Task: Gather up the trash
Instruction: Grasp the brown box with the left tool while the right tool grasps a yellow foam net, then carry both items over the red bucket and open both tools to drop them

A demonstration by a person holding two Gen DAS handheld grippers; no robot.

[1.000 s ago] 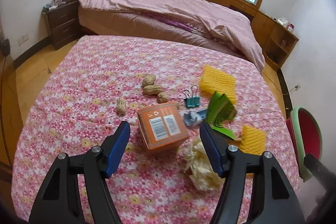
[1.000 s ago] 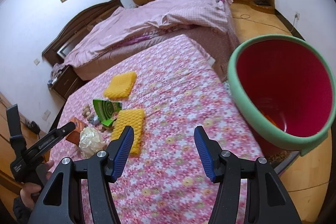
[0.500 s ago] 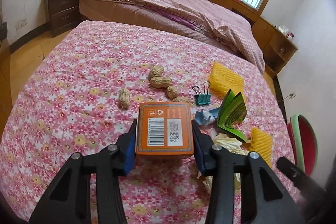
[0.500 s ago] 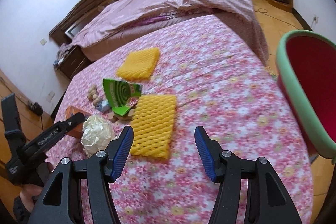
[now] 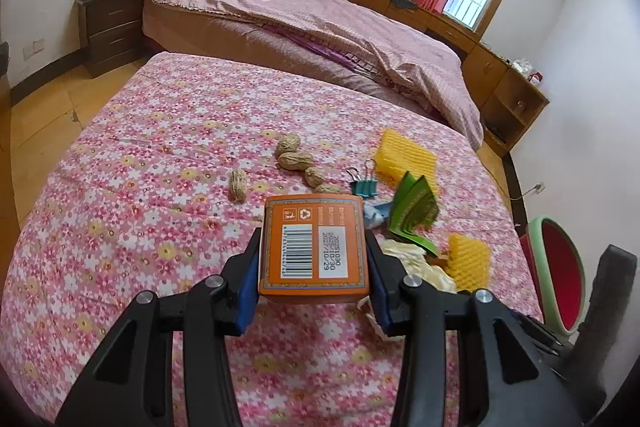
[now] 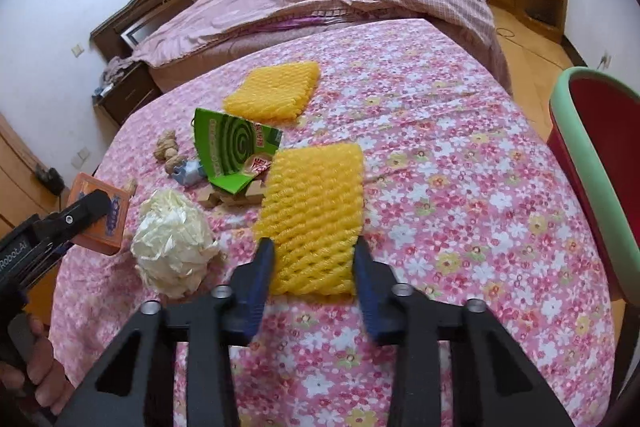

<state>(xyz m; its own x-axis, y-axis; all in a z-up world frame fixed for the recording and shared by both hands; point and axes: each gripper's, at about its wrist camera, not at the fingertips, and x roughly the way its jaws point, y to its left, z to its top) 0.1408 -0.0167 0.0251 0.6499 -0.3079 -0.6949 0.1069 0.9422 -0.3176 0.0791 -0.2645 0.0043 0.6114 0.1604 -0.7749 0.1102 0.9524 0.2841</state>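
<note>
My left gripper (image 5: pixel 312 237) is shut on an orange carton (image 5: pixel 296 247) with a barcode, its blue pads pressed to both sides. The carton (image 6: pixel 116 215) also shows at the left of the right wrist view. My right gripper (image 6: pixel 313 247) is closing on the near end of a yellow foam net (image 6: pixel 316 195), which lies flat on the flowered tablecloth (image 6: pixel 460 227). Both pads touch the net's edges. A red bin with a green rim (image 6: pixel 576 163) stands off the table's right side.
On the cloth lie a second yellow foam net (image 6: pixel 276 91), a green coil box (image 6: pixel 228 147), crumpled white paper (image 6: pixel 172 247), wooden blocks (image 6: pixel 236 197), several peanuts (image 5: pixel 294 161) and a binder clip (image 5: pixel 364 185). A bed (image 5: pixel 320 19) stands behind the table.
My left jaws closed on the orange carton and hold it nearer the camera. My right gripper swung left from the bin, came down over the near foam net and narrowed onto it.
</note>
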